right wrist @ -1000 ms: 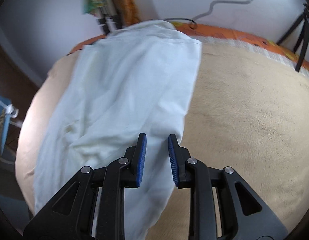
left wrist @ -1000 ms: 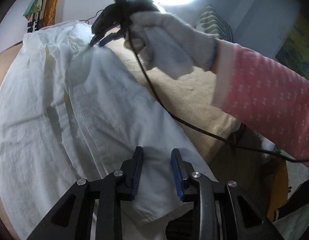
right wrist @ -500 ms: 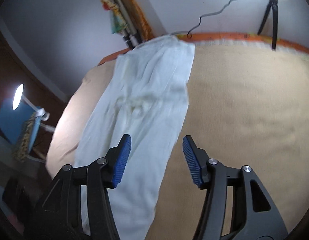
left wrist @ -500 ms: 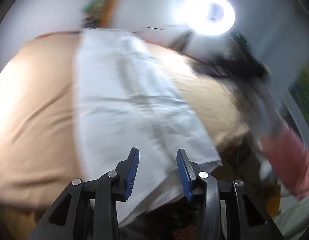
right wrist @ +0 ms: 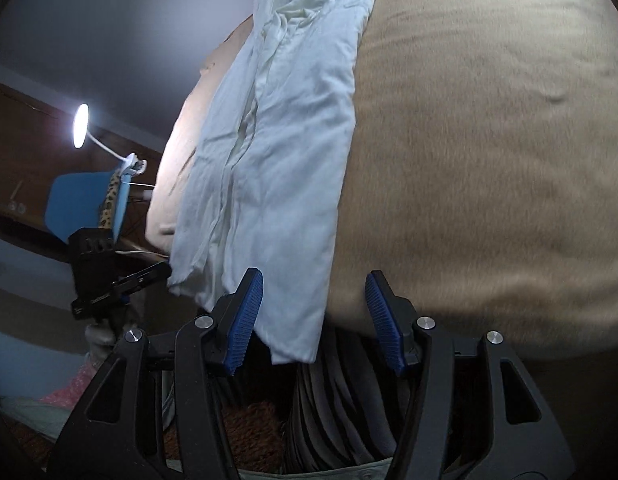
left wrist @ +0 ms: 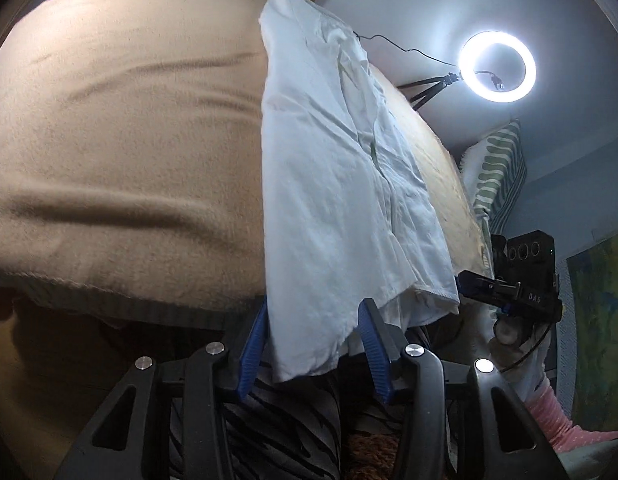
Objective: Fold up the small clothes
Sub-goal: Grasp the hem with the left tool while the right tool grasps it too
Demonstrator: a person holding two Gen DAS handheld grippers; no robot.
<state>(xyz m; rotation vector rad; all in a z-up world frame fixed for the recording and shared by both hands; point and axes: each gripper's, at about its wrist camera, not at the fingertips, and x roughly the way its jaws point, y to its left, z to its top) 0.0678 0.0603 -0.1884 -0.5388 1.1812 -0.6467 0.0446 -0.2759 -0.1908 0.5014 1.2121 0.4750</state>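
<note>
Tongs of both grippers, left point(left wrist: 313, 344) and right point(right wrist: 315, 316), now wider apart (earlier narrower), astride white garment point(left wrist: 329, 200) hem.

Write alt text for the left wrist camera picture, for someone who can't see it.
A white garment, folded into a long strip, lies on a beige blanket with its near end hanging off the edge between the open left gripper fingers. The right gripper sits at the strip's right corner, and a ring light glows behind.

A bedroom at home — a bed point(left wrist: 121, 152) under a tan blanket, a striped pillow point(left wrist: 499, 168) at its edge, a ring light point(left wrist: 496, 66) and a desk lamp point(right wrist: 81, 125) nearby.
</note>
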